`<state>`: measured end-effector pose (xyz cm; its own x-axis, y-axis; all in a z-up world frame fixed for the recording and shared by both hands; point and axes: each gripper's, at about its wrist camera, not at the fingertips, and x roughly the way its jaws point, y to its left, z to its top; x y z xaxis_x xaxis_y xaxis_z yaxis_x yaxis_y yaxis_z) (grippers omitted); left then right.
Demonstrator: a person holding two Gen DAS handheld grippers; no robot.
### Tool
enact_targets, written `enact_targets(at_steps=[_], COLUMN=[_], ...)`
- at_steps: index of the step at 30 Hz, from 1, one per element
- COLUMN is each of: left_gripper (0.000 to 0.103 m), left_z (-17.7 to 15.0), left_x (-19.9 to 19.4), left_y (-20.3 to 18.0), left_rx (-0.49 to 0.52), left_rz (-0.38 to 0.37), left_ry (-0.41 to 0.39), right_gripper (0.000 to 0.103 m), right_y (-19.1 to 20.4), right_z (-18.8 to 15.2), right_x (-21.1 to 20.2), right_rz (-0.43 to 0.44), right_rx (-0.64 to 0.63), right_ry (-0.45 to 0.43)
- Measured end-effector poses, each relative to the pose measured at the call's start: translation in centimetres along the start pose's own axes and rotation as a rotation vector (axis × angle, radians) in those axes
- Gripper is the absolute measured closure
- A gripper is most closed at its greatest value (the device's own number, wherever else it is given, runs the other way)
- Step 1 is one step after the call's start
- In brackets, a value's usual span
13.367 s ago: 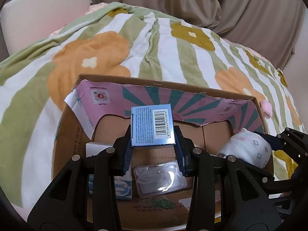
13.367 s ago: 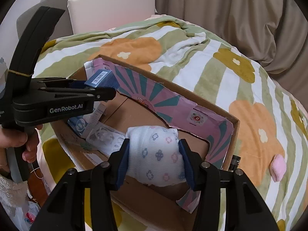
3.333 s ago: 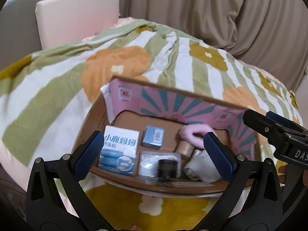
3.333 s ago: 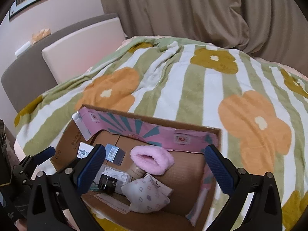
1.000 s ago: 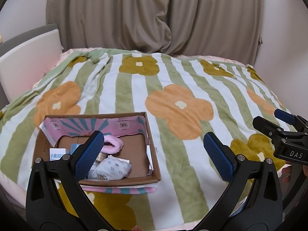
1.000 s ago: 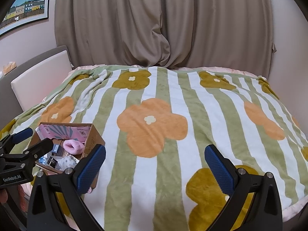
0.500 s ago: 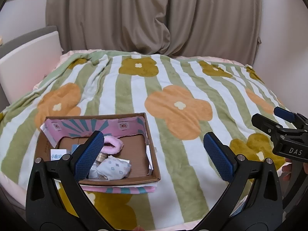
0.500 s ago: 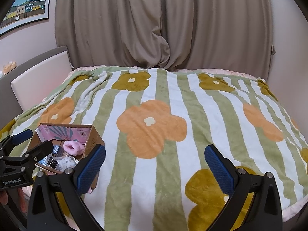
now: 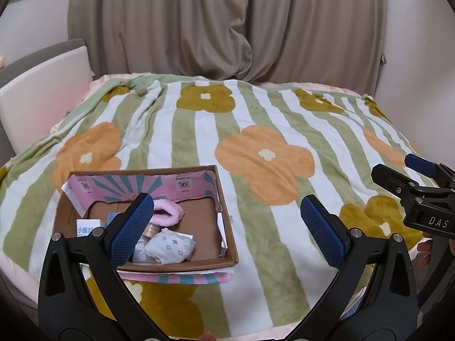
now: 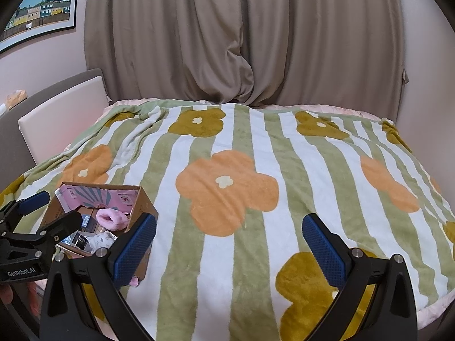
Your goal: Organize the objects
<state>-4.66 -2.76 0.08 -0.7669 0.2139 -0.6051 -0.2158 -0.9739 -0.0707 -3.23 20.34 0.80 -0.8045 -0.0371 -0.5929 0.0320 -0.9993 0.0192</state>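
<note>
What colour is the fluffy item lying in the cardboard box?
The fluffy item is pink. It shows best in the left wrist view, near the back of the cardboard box.

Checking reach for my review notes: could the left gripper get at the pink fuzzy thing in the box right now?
Probably yes. The left gripper is empty with jaws wide, and the pink fuzzy thing lies uncovered on top in the open box.

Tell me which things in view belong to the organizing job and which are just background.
Job:
- cardboard box
- pink fluffy item, patterned white bundle, and white carton with blue print, all inside the box
- left gripper and right gripper, both open and empty

Background:
- floral striped blanket
- curtains
- framed picture
- headboard
</note>
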Motion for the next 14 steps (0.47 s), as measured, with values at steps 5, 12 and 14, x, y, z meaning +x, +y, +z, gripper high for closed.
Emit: enact_targets(at_steps=[5,12,14], left_gripper=[0.0,0.0,0.0], left_z=[-0.1,-0.2,-0.2], left_x=[0.0,-0.3,-0.2], left_y=[-0.3,-1.2,-1.7], left_rx=[-0.012,0.004,0.018], left_rz=[-0.027,-0.02,-0.015], left_ry=[0.009,-0.022,-0.027], right_gripper=[0.001,0.001,0.001], right_y=[0.0,0.0,0.0], right_z=[0.0,0.0,-0.1], right_x=[-0.1,-0.1,-0.1], right_rz=[-0.001,-0.001,-0.001], right_rx=[0.001,0.002,0.002], right_ry=[-0.003,-0.005,-0.003])
